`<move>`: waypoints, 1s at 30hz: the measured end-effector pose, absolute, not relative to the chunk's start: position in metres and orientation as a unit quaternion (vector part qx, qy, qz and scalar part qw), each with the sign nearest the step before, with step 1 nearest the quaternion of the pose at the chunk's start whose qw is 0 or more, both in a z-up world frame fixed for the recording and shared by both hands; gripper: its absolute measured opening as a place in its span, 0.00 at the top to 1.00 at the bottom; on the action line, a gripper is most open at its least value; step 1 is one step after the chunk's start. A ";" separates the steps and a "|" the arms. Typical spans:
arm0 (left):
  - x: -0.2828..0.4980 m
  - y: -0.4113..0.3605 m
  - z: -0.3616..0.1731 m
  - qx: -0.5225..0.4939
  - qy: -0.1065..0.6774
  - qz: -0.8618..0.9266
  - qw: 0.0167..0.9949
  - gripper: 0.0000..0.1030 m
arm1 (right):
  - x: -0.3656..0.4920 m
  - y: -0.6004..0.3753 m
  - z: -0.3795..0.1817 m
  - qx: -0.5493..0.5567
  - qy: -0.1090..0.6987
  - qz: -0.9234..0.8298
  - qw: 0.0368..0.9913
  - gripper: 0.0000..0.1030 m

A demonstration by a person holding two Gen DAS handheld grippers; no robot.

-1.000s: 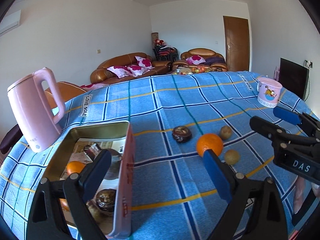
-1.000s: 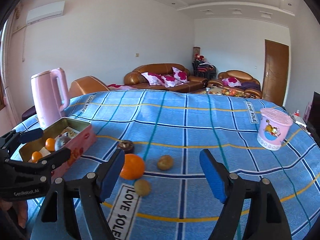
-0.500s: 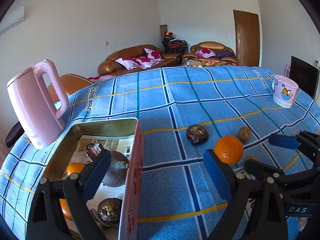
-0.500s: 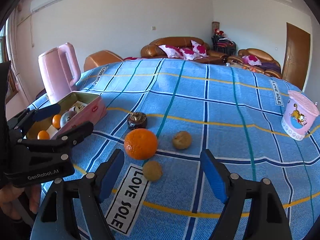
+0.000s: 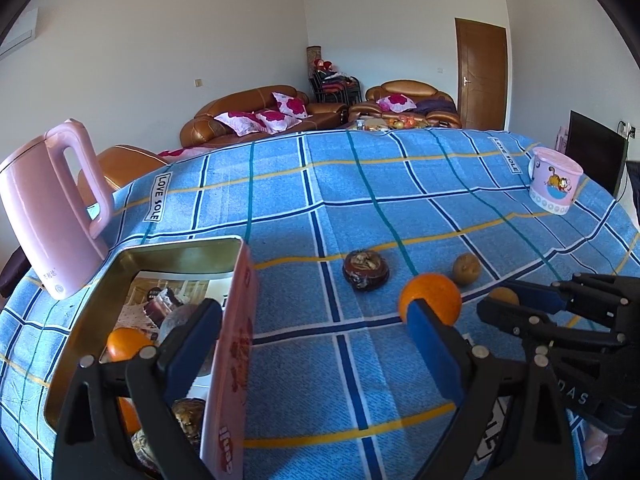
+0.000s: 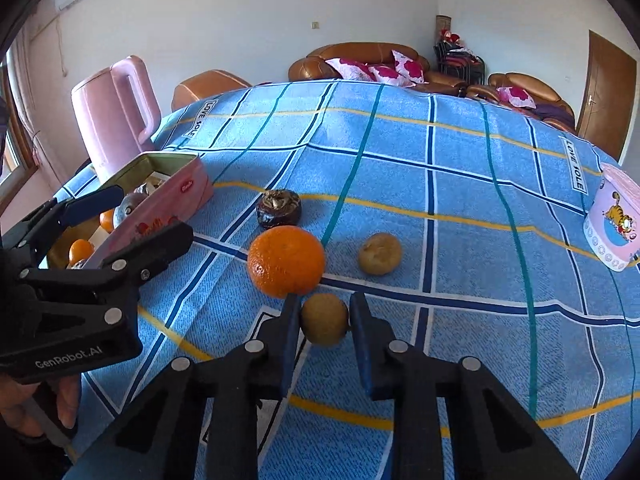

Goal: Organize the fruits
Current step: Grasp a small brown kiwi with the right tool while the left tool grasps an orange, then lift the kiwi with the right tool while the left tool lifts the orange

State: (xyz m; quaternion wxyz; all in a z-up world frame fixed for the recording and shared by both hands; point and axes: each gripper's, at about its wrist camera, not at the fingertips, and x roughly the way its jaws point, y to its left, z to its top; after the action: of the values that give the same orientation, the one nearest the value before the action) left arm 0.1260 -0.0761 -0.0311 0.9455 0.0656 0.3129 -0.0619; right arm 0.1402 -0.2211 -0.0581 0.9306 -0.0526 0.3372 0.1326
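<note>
On the blue checked tablecloth my right gripper (image 6: pixel 325 320) is shut on a small brown fruit (image 6: pixel 325 319), its blue pads pressing both sides. Just behind it lies a big orange (image 6: pixel 286 261), with a dark brown fruit (image 6: pixel 279 208) farther back and a tan fruit (image 6: pixel 379 254) to the right. My left gripper (image 5: pixel 310 316) is open and holds nothing. It hovers over the right wall of the pink tin (image 5: pixel 236 320), which holds small oranges (image 5: pixel 126 342) and other fruit. In the left wrist view the right gripper (image 5: pixel 500 298) reaches in from the right around the small fruit.
A pink kettle (image 5: pixel 48 216) stands behind the tin at the left. A pink cartoon cup (image 5: pixel 554 180) sits at the far right of the table. A hand (image 6: pixel 36 408) holds the left gripper's handle. Sofas stand beyond the table.
My right gripper tilted down and came closer to the table, and its jaws closed from wide apart onto the small brown fruit. The left gripper stayed open and drifted slightly.
</note>
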 end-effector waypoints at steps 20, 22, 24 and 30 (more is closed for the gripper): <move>0.157 -0.142 -0.057 0.094 0.383 -0.150 0.907 0.20 | 0.154 -0.272 -0.048 0.003 0.320 0.055 0.946 0.74; 0.159 -0.144 -0.059 0.096 0.390 -0.156 0.903 0.35 | 0.154 -0.271 -0.048 -0.001 0.321 0.056 0.946 0.74; 0.162 -0.143 -0.061 0.090 0.399 -0.164 0.898 0.50 | 0.155 -0.271 -0.048 -0.001 0.323 0.060 0.945 0.74; 0.161 -0.140 -0.059 0.078 0.396 -0.171 0.899 0.52 | 0.155 -0.269 -0.049 -0.001 0.324 0.083 0.943 0.74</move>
State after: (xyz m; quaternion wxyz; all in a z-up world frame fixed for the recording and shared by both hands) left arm 0.1606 -0.1398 -0.0594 0.8988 0.0784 0.3958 -0.1714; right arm 0.1546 -0.2689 -0.0491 0.9426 -0.0007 0.3236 0.0827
